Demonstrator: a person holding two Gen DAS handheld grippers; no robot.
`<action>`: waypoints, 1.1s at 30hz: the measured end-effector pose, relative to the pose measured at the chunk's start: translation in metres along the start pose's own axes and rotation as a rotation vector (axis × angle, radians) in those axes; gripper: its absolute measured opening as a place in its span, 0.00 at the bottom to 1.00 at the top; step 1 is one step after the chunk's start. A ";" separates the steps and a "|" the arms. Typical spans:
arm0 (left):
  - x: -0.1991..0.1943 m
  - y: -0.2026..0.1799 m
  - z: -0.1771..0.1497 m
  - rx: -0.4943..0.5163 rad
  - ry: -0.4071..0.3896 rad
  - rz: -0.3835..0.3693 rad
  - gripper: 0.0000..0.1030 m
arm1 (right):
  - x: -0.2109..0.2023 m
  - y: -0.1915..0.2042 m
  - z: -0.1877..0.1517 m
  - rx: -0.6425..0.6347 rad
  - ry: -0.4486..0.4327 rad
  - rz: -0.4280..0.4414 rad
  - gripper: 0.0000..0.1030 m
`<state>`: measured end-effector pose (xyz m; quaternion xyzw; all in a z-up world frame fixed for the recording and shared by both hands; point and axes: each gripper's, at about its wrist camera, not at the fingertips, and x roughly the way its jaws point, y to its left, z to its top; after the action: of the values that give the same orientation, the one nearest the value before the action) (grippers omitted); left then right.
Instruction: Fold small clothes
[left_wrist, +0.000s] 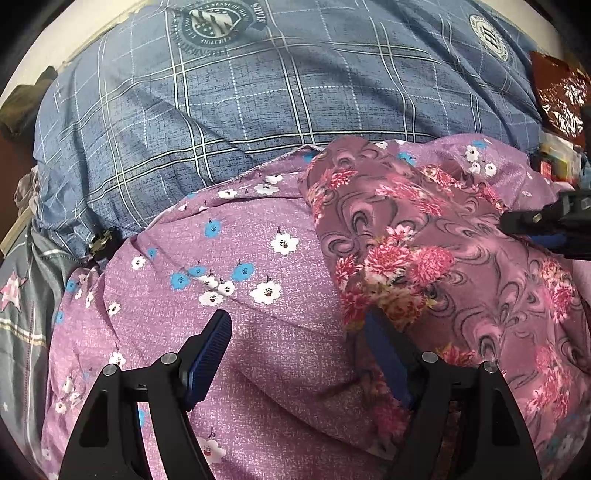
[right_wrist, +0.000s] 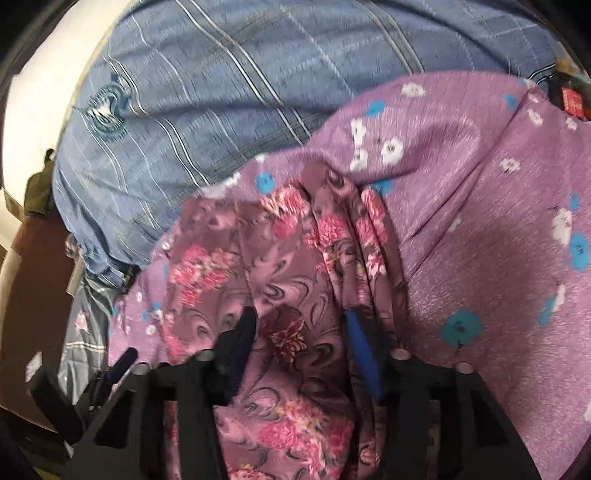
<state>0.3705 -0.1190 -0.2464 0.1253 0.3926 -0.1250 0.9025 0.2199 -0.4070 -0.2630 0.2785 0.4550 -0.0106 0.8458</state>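
Left tongs (left_wrist: 299, 332) agape over floral garment (left_wrist: 424, 258); no containers visible.

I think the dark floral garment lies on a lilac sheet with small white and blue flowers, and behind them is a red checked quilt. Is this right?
Not quite: the checked quilt behind is blue, not red, as the left wrist view shows. The dark floral garment does lie on the lilac sheet with small white and blue flowers.

blue plaid quilt (left_wrist: 258, 96) | red packet (left_wrist: 561, 96) | star-print grey sheet (left_wrist: 18, 295)
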 end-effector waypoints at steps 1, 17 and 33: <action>0.000 0.000 0.000 -0.001 0.000 -0.001 0.73 | 0.000 0.001 -0.001 -0.010 -0.005 -0.007 0.24; 0.002 -0.002 0.000 0.003 0.004 0.003 0.73 | -0.050 0.004 -0.004 -0.050 -0.154 -0.143 0.00; -0.008 0.002 0.003 -0.012 -0.027 -0.025 0.73 | -0.035 0.017 -0.015 -0.074 -0.064 -0.085 0.32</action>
<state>0.3679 -0.1171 -0.2385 0.1134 0.3828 -0.1356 0.9067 0.1925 -0.3939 -0.2341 0.2267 0.4392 -0.0387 0.8684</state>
